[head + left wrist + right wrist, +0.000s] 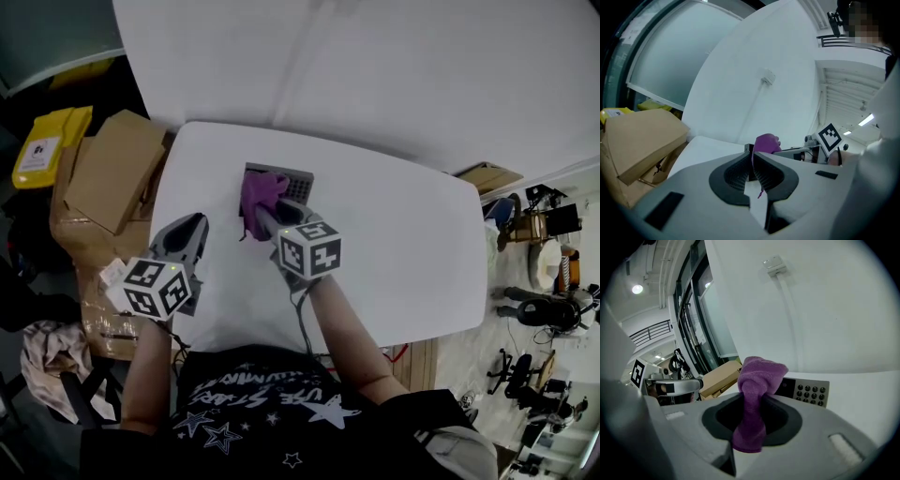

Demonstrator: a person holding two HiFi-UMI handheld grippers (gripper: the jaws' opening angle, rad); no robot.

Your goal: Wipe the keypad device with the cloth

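Note:
The grey keypad device lies on the white table near its far edge. A purple cloth is bunched over the device's left part. My right gripper is shut on the cloth, which stands up between its jaws in the right gripper view; the keypad's dark buttons show just behind it. My left gripper hovers over the table's left side, apart from the device, its jaws closed together with nothing held. From the left gripper view the cloth and the right gripper are ahead.
Cardboard boxes and a yellow package are stacked off the table's left edge, close to the left gripper. A white wall rises just behind the table. Chairs and gear stand on the floor at right.

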